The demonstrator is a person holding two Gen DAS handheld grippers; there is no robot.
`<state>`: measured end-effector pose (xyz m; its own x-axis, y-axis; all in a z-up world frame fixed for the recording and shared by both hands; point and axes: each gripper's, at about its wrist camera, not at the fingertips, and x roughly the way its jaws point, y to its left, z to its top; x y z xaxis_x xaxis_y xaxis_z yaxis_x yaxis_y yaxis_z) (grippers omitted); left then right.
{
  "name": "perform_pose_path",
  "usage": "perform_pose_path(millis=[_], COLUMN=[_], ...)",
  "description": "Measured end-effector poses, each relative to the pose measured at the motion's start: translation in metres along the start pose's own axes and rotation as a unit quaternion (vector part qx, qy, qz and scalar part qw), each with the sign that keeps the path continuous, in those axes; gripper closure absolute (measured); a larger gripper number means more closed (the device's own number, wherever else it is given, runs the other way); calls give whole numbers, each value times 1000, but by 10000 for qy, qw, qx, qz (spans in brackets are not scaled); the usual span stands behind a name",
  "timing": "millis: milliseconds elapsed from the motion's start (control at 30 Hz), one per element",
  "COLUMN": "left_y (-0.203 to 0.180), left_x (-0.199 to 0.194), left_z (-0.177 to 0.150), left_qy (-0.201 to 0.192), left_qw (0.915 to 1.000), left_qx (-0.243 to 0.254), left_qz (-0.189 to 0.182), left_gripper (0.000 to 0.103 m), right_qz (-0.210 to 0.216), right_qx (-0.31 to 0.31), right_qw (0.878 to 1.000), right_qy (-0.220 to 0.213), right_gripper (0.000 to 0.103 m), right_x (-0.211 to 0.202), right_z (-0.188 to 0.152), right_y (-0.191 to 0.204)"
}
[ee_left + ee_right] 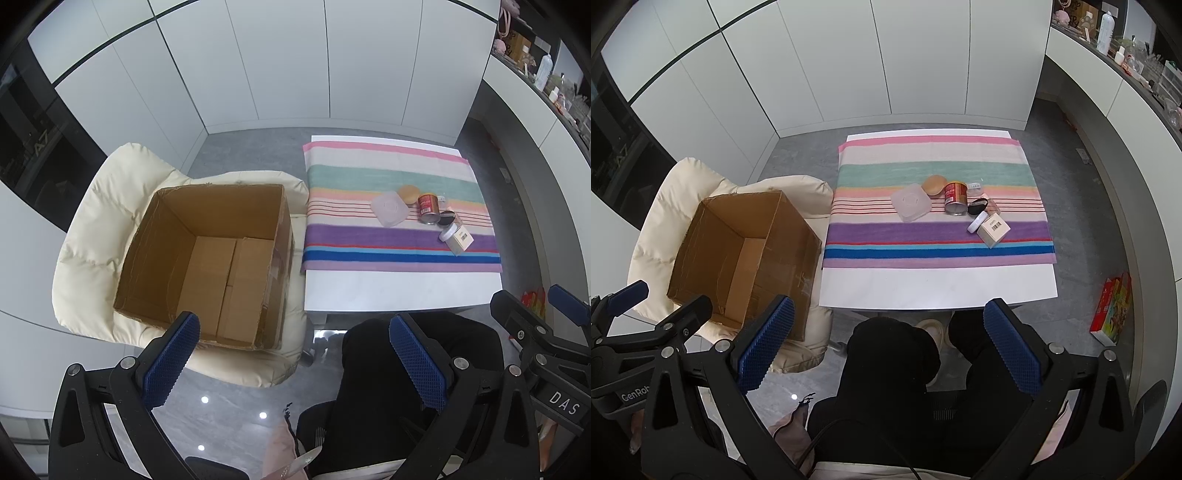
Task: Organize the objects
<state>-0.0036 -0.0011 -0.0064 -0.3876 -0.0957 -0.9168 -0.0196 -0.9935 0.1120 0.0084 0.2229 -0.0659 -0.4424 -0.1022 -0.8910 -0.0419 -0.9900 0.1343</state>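
Several small objects sit on a striped towel on a white table: a translucent square lid, a tan round puff, a red can, a black compact, a white jar and a cream carton. They also show in the left wrist view, with the lid, can and carton. An open, empty cardboard box rests on a cream chair left of the table. My left gripper and right gripper are open, empty and held well back from the table.
The person's black-clad knees are below the table's front edge. A colourful box stands on the floor at the right. White cabinets line the back. A counter with bottles runs along the right.
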Motion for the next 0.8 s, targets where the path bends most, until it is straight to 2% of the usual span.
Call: perform_pose_path(millis=[600, 800], left_y=[-2, -8], left_x=[6, 7], left_z=[0, 0], left_qy=[91, 24], left_qw=[9999, 10000], left_qx=[11, 89], left_qz=[-74, 9], left_gripper=[0, 0], right_qz=[-39, -35], right_qx=[-31, -60], right_qw=[10000, 10000], right_qy=[22, 44], right_gripper=[0, 0], right_x=[2, 4], right_z=[-1, -1], right_y=[1, -3])
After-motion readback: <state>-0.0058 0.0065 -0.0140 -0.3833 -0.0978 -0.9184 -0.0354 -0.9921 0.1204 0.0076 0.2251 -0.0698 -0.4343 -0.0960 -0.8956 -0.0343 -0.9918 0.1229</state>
